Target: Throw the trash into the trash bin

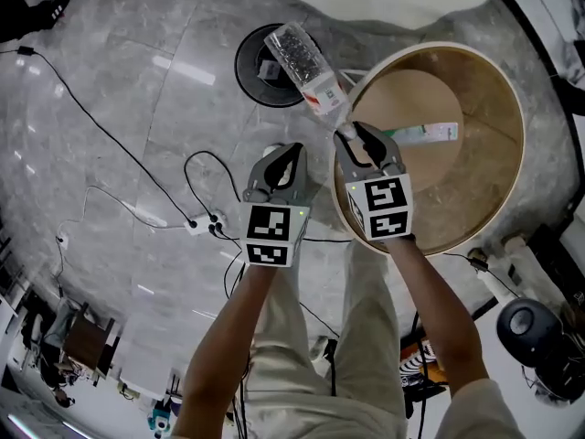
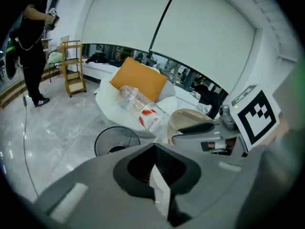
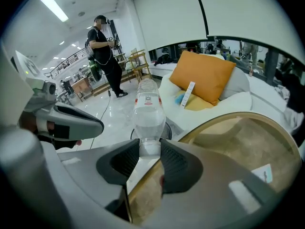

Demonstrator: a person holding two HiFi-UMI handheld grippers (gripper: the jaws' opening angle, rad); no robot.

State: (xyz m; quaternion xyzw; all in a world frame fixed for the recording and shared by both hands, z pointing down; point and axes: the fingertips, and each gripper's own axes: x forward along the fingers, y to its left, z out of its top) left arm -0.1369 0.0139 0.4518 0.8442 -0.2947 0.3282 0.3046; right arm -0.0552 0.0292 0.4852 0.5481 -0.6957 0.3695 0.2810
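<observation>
The right gripper [image 1: 358, 135] has its fingers clenched on the bottle [image 1: 302, 62] neck. The bottle's long axis runs toward the upper left, outside the trash bin [image 1: 439, 48] rim. The left gripper [image 1: 288, 154] pinches what seems a white scrap [image 2: 159, 190].

clear plastic bottle [image 1: 306, 67] in the right tool [image 1: 358, 135], at the round wooden trash bin's [image 1: 501, 80] left rim; left of the bin, the left tool [image 1: 289, 155] holding a white paper scrap [image 2: 159, 190].
</observation>
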